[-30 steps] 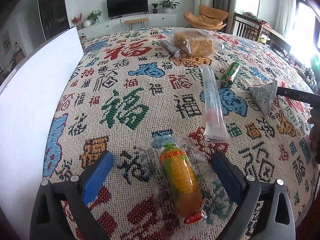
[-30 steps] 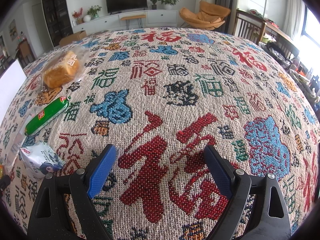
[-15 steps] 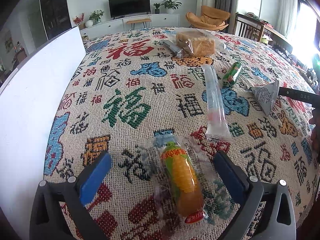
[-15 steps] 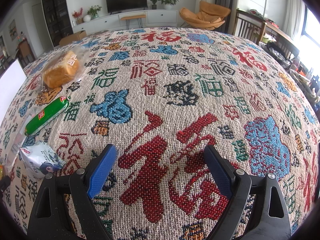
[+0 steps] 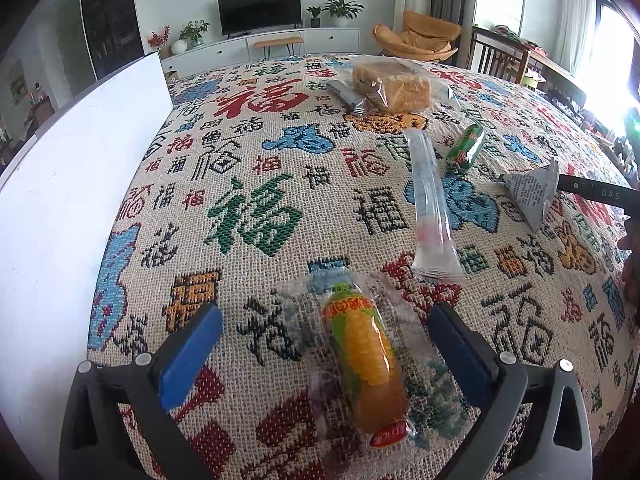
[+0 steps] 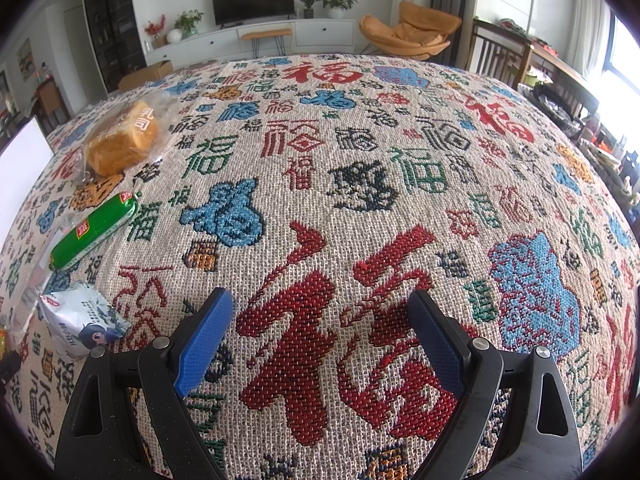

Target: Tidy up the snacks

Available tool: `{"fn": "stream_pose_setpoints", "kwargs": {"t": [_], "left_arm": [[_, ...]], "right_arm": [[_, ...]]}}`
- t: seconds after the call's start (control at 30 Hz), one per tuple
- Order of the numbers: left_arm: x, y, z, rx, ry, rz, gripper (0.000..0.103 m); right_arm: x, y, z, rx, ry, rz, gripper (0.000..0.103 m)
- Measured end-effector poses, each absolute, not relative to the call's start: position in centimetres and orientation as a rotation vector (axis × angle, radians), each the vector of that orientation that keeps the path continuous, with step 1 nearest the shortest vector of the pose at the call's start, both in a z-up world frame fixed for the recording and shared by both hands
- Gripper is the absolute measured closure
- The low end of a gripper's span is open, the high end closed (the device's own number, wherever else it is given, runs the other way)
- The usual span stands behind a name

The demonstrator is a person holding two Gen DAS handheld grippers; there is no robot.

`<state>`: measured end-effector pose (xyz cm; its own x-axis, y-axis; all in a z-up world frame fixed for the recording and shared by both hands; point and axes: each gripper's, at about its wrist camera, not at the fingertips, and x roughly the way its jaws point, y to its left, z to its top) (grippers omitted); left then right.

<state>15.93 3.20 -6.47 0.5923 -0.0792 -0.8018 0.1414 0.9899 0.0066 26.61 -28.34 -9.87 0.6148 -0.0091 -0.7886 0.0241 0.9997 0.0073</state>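
The left gripper (image 5: 324,344) straddles the corn sausage (image 5: 366,364) on the bench (image 5: 256,216), jaws wide and gripping nothing, apparently lined up to pinch it; the right gripper (image 6: 320,344) hangs equally wide over bare cloth, empty

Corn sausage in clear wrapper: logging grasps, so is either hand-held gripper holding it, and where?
Nothing is held. The corn sausage in clear wrapper lies between the open left hand-held gripper; the right hand-held gripper is open.

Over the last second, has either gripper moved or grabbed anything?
The left gripper drew back slightly from the corn sausage in clear wrap, jaws open around it, untouched. The right gripper and other snacks stayed put.
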Motion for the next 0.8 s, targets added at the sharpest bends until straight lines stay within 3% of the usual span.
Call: {"fn": "stream_pose_setpoints", "kwargs": {"t": [0.7,0.8], "left_arm": [[15.9,3.2,-6.5,0.072,0.928,-0.129,0.0],[15.9,3.3,-6.5,0.072,0.928,-0.129,0.0]], "right_arm": [[26.8,-28.4,-9.9,0.024,0.913,-0.009,0.011],[27.7,-28.7,-9.5,-0.003,0.993,0.061,0.013]]}}
